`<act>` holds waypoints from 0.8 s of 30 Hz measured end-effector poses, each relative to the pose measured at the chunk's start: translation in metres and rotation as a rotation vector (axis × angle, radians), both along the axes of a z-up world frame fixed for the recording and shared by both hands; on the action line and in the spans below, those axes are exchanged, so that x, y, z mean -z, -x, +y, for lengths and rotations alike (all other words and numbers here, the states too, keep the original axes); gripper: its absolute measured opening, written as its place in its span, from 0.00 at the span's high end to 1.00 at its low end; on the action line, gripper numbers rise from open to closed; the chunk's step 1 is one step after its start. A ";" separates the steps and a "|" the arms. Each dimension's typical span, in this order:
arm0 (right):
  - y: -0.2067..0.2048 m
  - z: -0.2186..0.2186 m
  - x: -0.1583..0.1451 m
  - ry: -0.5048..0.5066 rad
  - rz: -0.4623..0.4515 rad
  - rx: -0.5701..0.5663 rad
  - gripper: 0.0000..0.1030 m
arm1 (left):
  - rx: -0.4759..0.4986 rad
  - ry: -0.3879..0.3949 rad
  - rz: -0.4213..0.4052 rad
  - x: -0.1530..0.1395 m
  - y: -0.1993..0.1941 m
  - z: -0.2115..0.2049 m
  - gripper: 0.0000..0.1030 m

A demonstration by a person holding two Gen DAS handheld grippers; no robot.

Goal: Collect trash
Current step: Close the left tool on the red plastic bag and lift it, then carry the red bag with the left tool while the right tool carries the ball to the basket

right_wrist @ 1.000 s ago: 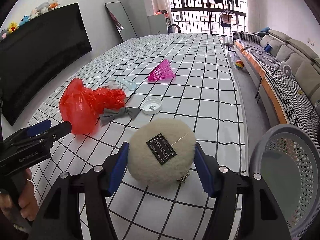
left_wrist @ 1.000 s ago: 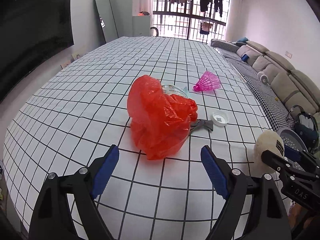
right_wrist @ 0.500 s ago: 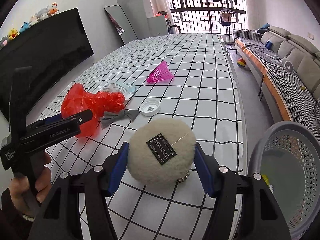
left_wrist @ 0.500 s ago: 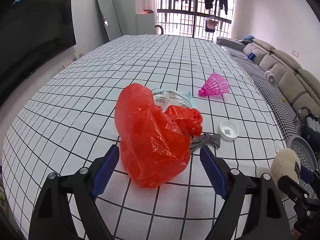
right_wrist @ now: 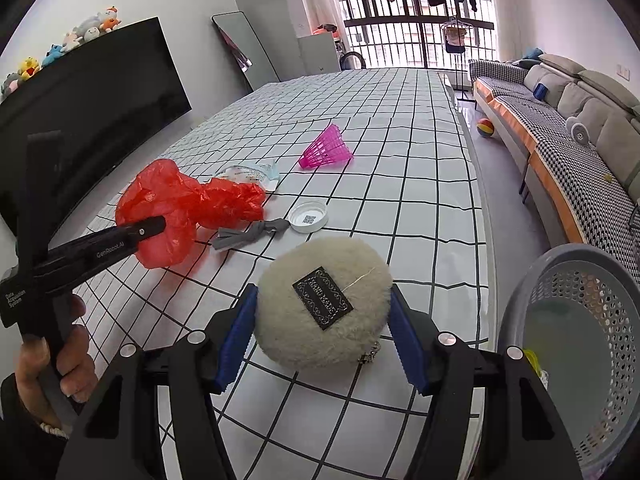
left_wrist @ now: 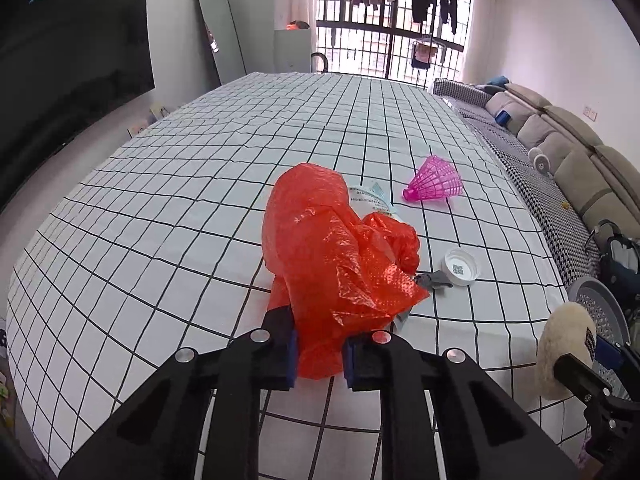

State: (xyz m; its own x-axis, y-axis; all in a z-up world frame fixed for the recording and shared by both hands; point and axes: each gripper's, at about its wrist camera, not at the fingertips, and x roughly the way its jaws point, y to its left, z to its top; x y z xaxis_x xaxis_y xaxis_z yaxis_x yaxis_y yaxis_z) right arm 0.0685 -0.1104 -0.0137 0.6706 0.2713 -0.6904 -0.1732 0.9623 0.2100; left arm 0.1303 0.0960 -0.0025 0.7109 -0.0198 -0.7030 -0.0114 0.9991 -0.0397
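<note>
A crumpled red plastic bag [left_wrist: 336, 264] lies on the checked table [left_wrist: 160, 216]. My left gripper [left_wrist: 319, 360] is shut on the bag's near end; the bag also shows in the right wrist view [right_wrist: 180, 208]. My right gripper [right_wrist: 324, 330] is shut on a round cream fluffy pouch [right_wrist: 324, 308] with a black label, held above the table's near right edge. The pouch also shows in the left wrist view [left_wrist: 564, 348]. A grey perforated basket [right_wrist: 576, 344] stands just right of the table.
On the table lie a pink shuttlecock [left_wrist: 434, 180], a white lid [left_wrist: 460, 267], a grey cloth strip [right_wrist: 250, 234] and a clear wrapper [right_wrist: 250, 172]. A sofa [right_wrist: 572, 128] runs along the right. A black TV [right_wrist: 80, 96] hangs at the left.
My left gripper moved forward over the red bag's near end and closed on it. My right gripper kept the pouch and barely moved.
</note>
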 end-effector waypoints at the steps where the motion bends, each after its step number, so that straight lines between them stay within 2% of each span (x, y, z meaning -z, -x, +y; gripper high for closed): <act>1: 0.001 0.000 -0.001 0.001 -0.002 0.000 0.40 | -0.002 0.004 -0.012 -0.005 0.003 0.002 0.84; 6: 0.005 0.002 -0.008 0.001 -0.015 0.000 0.40 | -0.003 0.017 -0.071 -0.031 0.019 0.010 0.84; 12: 0.016 -0.001 -0.016 0.001 -0.037 0.007 0.40 | 0.043 0.009 -0.122 -0.050 0.041 -0.004 0.84; 18: 0.027 -0.018 -0.018 0.006 -0.043 0.038 0.40 | 0.123 0.016 -0.112 -0.048 0.058 -0.035 0.84; 24: 0.047 -0.053 -0.016 0.012 -0.038 0.105 0.40 | 0.210 0.043 -0.083 -0.040 0.068 -0.074 0.84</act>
